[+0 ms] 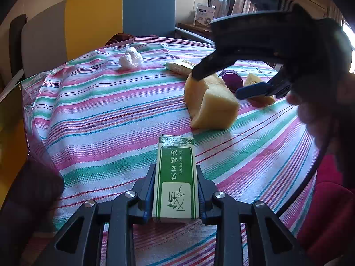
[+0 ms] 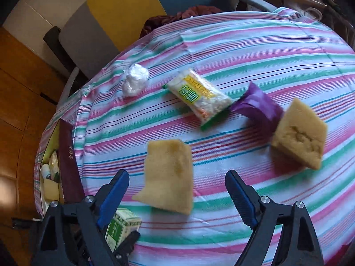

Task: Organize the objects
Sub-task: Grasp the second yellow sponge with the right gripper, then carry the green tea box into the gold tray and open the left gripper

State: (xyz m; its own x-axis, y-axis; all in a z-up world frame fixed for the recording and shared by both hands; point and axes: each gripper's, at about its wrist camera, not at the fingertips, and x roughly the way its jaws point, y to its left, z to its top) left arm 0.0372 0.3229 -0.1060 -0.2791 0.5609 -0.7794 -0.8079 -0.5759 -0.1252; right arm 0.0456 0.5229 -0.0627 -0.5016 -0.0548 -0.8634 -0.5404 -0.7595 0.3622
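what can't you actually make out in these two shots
- Purple packet, left wrist view: mostly hidden behind the right gripper and the near sponge.
- Far sponge, left wrist view: partly covered by the gripper's blue finger.
- Box beside the table, right wrist view: contents too small and cut off.

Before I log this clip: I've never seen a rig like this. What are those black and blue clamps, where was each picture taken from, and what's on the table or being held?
No robot here: a person holds one two-finger gripper in each hand, with a fisheye camera looking along its fingers.

The left wrist view shows the left gripper shut on a green and white box. The right gripper appears there from outside.

The right wrist view looks down between the right gripper's open fingers, which hold nothing.

On the striped tablecloth lie two yellow sponges, a snack packet, a purple packet and a crumpled plastic wad. An open container sits at the table's edge.
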